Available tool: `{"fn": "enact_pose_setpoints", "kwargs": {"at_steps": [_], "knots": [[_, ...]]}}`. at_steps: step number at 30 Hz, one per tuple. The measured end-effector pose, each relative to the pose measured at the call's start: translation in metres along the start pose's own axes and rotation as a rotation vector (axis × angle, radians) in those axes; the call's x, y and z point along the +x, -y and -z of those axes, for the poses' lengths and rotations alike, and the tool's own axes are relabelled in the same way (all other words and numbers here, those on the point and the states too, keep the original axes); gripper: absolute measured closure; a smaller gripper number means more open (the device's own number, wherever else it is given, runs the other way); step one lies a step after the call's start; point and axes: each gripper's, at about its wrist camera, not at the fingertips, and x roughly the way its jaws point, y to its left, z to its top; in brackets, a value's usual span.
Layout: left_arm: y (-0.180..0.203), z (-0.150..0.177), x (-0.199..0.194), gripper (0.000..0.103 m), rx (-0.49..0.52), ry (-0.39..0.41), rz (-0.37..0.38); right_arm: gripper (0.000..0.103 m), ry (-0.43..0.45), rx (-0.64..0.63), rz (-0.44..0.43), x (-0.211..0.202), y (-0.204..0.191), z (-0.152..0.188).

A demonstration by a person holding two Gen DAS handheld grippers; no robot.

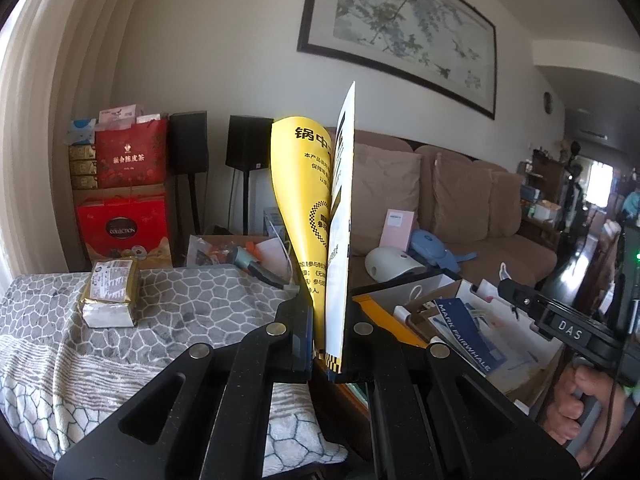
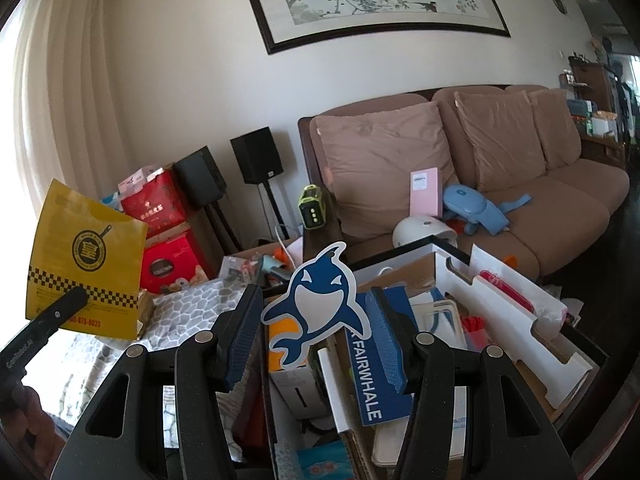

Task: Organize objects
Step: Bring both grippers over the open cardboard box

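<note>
Through the left wrist camera, the left gripper (image 1: 326,344) is pressed together on the bottom edge of a yellow leaflet (image 1: 308,208), which stands upright and fans open above the jaws, lifted clear of the bed with its grey pebble-patterned cover (image 1: 192,300). A gold-foil packet (image 1: 111,294) sits alone on that cover near its far left corner. To the right, a cardboard box (image 1: 448,292) crammed with papers holds a blue booklet reading "MARK FAIRWHALE" (image 1: 466,332), and the right gripper (image 1: 510,290) reaches in over the box's far edge, a hand (image 1: 580,404) on its handle. Through the right wrist camera, the right gripper (image 2: 316,336) stands spread and holds nothing; a whale-shaped card (image 2: 316,300) rises between its fingers but the pads do not touch it, and the blue booklet (image 2: 370,376) lies below in the cardboard box (image 2: 520,320). The yellow leaflet (image 2: 86,256) shows at far left in the left gripper (image 2: 66,306). Judging from this, sorting is under way: one leaflet is out and not yet set down, and most of the box remains unsorted.
</note>
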Motion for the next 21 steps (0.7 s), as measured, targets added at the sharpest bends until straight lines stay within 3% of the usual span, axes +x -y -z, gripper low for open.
{"fn": "enact_pose_setpoints", "kwargs": {"at_steps": [7, 21], "knots": [[0.000, -0.005, -0.001, 0.099, -0.014, -0.002, 0.012, 0.048, 0.002, 0.002, 0.064, -0.002, 0.012, -0.001], [0.017, -0.014, 0.003, 0.099, 0.000, 0.006, 0.054, 0.048, 0.011, 0.041, 0.108, -0.009, 0.035, -0.004]]}}
